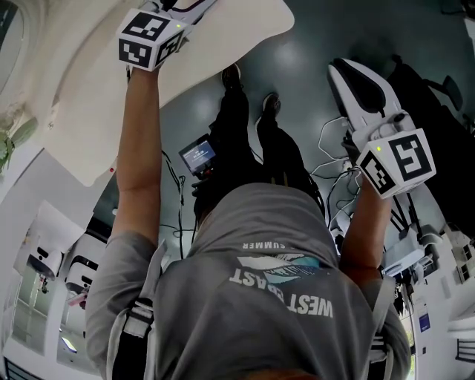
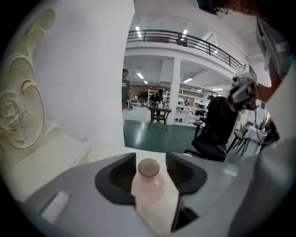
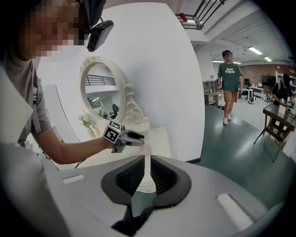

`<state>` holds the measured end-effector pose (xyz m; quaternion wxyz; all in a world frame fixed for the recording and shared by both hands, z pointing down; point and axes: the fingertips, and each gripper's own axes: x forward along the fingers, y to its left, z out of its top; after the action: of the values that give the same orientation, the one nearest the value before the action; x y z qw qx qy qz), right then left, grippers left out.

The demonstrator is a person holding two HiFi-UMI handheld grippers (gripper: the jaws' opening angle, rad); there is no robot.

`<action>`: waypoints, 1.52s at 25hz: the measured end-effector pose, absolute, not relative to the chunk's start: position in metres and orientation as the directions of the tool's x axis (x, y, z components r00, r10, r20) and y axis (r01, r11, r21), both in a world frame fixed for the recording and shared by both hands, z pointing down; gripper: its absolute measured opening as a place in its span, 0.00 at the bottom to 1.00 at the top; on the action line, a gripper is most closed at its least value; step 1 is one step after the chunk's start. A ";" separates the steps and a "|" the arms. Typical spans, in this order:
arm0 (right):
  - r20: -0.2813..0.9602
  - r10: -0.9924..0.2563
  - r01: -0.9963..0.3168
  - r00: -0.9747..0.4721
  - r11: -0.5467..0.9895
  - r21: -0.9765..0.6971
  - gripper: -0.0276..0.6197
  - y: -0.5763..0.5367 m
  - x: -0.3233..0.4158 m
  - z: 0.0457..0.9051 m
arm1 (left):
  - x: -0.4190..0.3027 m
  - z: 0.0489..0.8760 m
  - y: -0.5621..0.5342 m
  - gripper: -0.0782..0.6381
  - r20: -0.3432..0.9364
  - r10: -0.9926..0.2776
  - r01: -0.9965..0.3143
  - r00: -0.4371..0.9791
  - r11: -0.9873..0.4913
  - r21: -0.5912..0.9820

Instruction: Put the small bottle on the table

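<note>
Left gripper [image 1: 181,9], marker cube [image 1: 151,38] uppermost, held on an outstretched bare arm above the white table [image 1: 96,119], inward of its rounded corner, jaws cut off by the frame; right gripper [image 1: 349,74], white body with its own cube [image 1: 397,162], off the table's edge over the dark green floor [image 1: 312,37]; grey printed shirt [image 1: 274,297]; two dark shoes [image 1: 231,74]; small lit screen [image 1: 197,156]; tangled white cables [image 1: 334,152].

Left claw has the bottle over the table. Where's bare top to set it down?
The cream-white tabletop is bare around the left claw holding the small pale-pink bottle, from the ornate oval mirror to the table's edge. Crowded only by the flowers at the mirror's foot.
</note>
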<state>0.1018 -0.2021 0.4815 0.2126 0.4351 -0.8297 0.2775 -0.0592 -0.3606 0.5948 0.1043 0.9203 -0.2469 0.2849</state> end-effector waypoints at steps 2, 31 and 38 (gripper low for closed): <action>0.586 -0.611 -0.839 -0.532 0.475 -0.267 0.11 -0.200 0.101 0.474 | -0.064 0.588 -0.360 0.39 0.577 -0.412 -0.522 0.706 -0.852 0.031; 0.350 -0.706 -0.771 -0.616 0.632 -0.080 0.05 -0.117 0.085 0.308 | -0.108 0.318 -0.168 0.11 0.301 -0.631 -0.584 0.715 -0.776 -0.238; 0.300 -0.719 -0.759 -0.627 0.650 -0.027 0.05 -0.076 0.086 0.272 | -0.116 0.277 -0.113 0.11 0.247 -0.669 -0.615 0.702 -0.743 -0.264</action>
<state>0.0860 -0.0756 0.2716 0.1322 0.4113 -0.8987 0.0754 -0.1157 -0.1134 0.2773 -0.0808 0.9188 -0.3493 0.1649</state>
